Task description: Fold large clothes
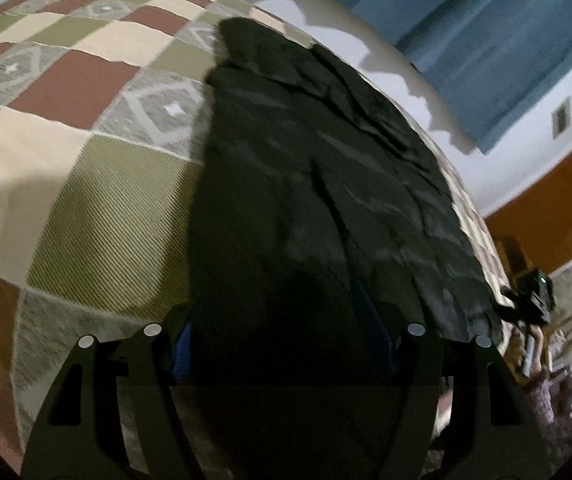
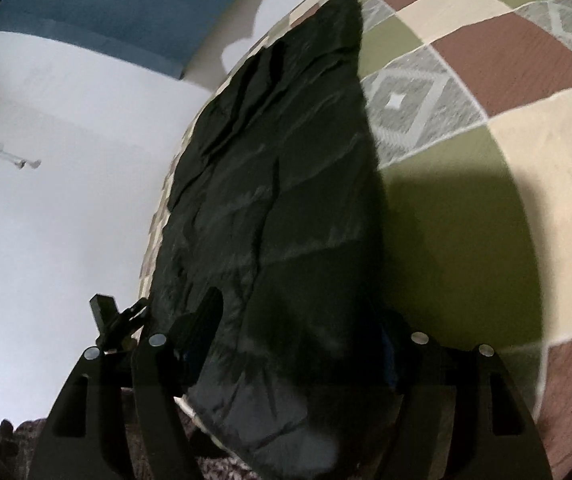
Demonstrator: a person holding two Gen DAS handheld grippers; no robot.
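clearly both grippers, left (image 1: 286, 344) and right (image 2: 286, 344), stood half open over the jacket's (image 1: 318, 184) near hem, gripping nothing, probably to pinch and fold it.

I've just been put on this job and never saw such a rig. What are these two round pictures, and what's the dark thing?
A person holds one pair of tongs in each hand; a wide-angle camera on each looks along its fingers. One picture comes from the left tongs, the other from the right tongs. The dark thing is a black quilted garment, laid out long on a checked bedspread. Both tongs stand open at its near end; whether they touch it I cannot tell.
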